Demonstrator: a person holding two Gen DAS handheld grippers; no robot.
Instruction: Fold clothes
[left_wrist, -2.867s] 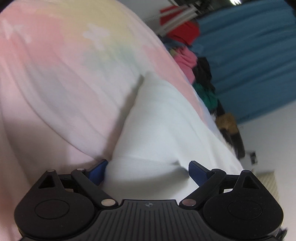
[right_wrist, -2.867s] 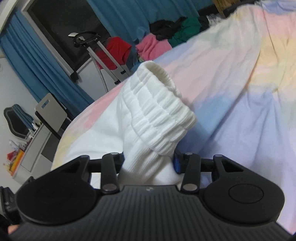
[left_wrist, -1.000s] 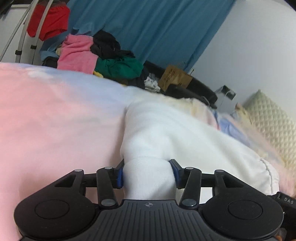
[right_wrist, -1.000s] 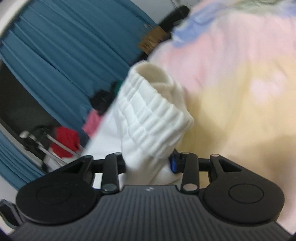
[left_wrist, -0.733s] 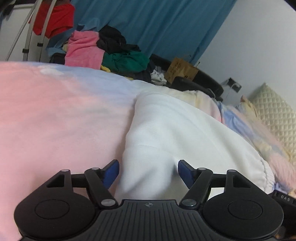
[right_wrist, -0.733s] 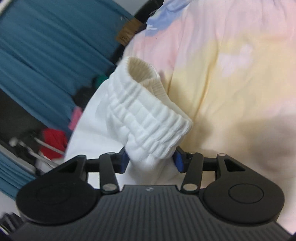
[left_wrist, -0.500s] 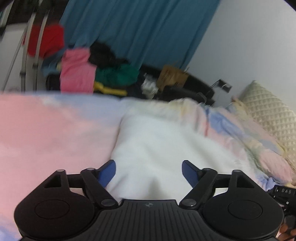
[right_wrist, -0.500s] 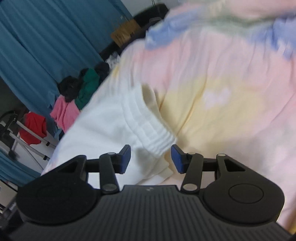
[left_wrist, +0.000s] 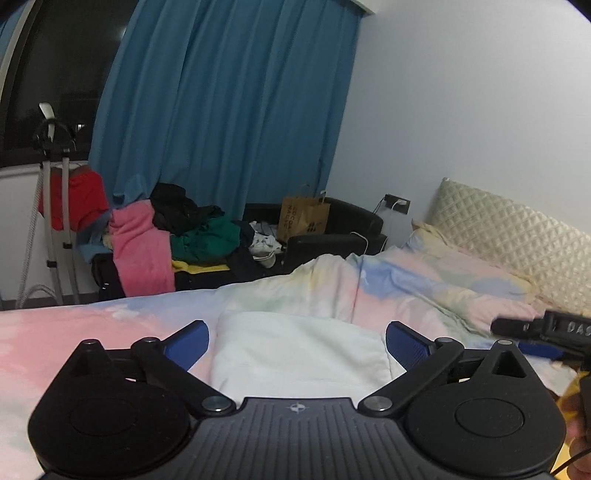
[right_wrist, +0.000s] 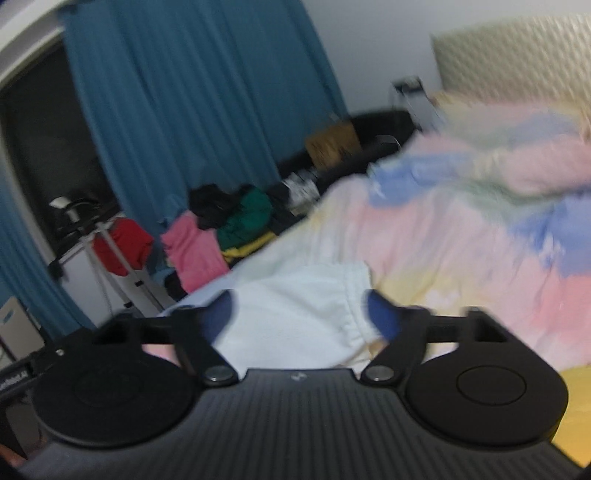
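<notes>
1. The left wrist view is sharp and shows the tip of the right gripper (left_wrist: 535, 332) at its right edge, over the bed; the right wrist view is smeared and shows a yellow patch (right_wrist: 576, 406) at lower right that the other lacks.
2. The left gripper (left_wrist: 297, 338) has its fingers spread wide, holding nothing; the white garment (left_wrist: 299, 350) lies folded on the bed between and beyond them.
3. The right gripper (right_wrist: 301, 314) is likewise parted and empty, and the garment's gathered ribbed edge (right_wrist: 351, 306) sits just inside its right finger (whether it touches is lost in the blur).
4. Bare pastel duvet (left_wrist: 74, 332) lies open to the left of the garment; rumpled bedding (left_wrist: 424, 284) rises on the right.
5. Behind: blue curtain (left_wrist: 221, 110), a clothes heap (left_wrist: 184, 232), a paper bag (left_wrist: 304, 218), a quilted headboard (left_wrist: 517, 236).
</notes>
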